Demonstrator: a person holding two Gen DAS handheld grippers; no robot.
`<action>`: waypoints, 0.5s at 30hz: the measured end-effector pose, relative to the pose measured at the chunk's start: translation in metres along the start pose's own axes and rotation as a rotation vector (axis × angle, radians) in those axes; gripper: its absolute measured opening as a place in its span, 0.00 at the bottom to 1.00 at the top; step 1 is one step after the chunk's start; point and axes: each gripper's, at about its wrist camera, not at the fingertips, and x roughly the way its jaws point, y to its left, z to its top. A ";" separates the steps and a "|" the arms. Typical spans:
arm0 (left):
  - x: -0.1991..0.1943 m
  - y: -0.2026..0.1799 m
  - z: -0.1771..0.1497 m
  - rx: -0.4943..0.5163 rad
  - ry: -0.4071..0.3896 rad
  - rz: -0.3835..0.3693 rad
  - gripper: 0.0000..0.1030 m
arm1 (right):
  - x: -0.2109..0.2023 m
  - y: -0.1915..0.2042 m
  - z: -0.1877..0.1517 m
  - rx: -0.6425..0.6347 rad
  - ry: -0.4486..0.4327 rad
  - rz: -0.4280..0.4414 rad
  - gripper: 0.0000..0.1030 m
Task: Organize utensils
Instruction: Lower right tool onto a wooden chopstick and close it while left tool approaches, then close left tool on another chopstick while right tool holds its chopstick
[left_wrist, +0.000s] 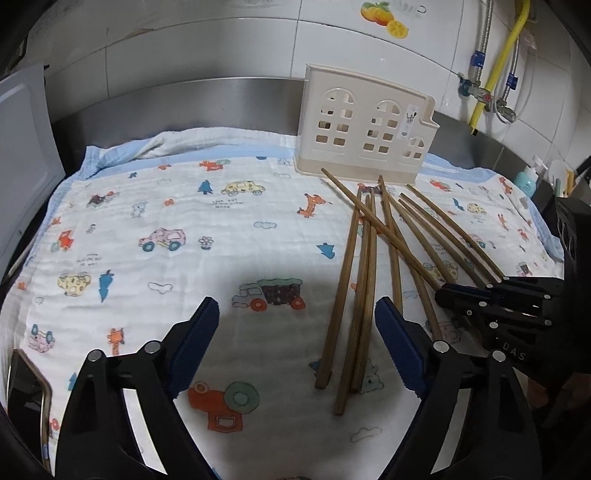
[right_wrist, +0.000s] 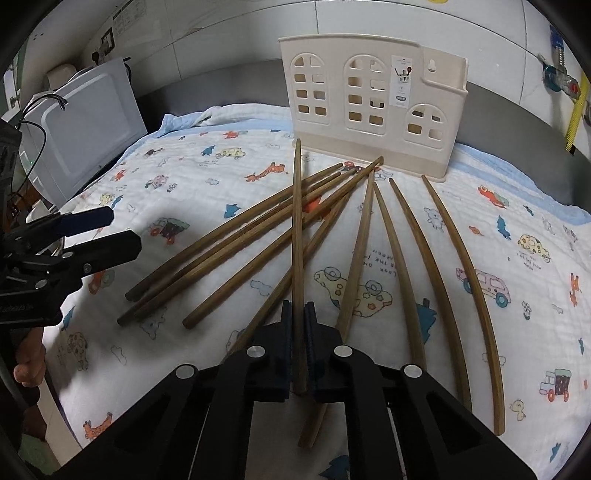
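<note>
At nine o'clock of the chopstick pile (left_wrist: 373, 266), the left claw (left_wrist: 295, 347) hangs wide open and empty over the cartoon-print cloth (left_wrist: 155, 206). Rightward, the right claw (right_wrist: 297, 332) is clamped on one chopstick (right_wrist: 297, 236) near its thick end, tip pointing at twelve o'clock toward the cream house-shaped holder (right_wrist: 369, 107). Judging by the crossed sticks beneath, lifting straight up before swinging should avoid dragging the neighbours along.
</note>
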 end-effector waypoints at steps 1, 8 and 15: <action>0.002 -0.001 0.000 0.004 0.004 -0.006 0.77 | -0.001 0.000 0.000 0.002 -0.003 -0.001 0.06; 0.018 -0.009 0.002 0.032 0.040 -0.048 0.62 | -0.015 -0.003 -0.001 0.027 -0.055 -0.003 0.06; 0.034 -0.015 0.005 0.050 0.068 -0.068 0.36 | -0.039 -0.005 0.001 0.066 -0.126 0.007 0.06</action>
